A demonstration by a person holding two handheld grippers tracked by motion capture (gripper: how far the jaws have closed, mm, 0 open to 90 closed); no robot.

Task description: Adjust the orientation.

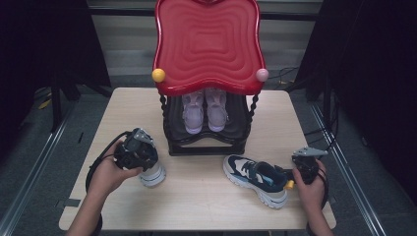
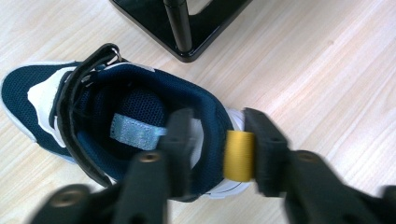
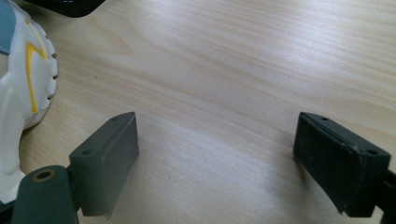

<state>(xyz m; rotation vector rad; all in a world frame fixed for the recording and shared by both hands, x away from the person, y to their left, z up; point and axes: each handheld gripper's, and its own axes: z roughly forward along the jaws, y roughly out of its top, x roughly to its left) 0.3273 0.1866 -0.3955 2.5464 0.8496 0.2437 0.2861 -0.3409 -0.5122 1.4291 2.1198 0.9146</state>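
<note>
Two sneakers (image 1: 255, 180) (image 1: 152, 174) lie on pale wood table (image 1: 196, 196) (dark room).

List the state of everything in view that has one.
left gripper: open, jaws astride the left sneaker's heel
right gripper: open, nothing between its jaws
left sneaker: upright on the table
right sneaker: upright on the table
pink shoes: paired on the rack's lower shelf
rack: standing upright

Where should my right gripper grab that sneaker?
The heel collar at the yellow pull tab, from behind: one jaw in the opening, one outside. The sneaker stands on its sole, heel facing the open right gripper.
</note>
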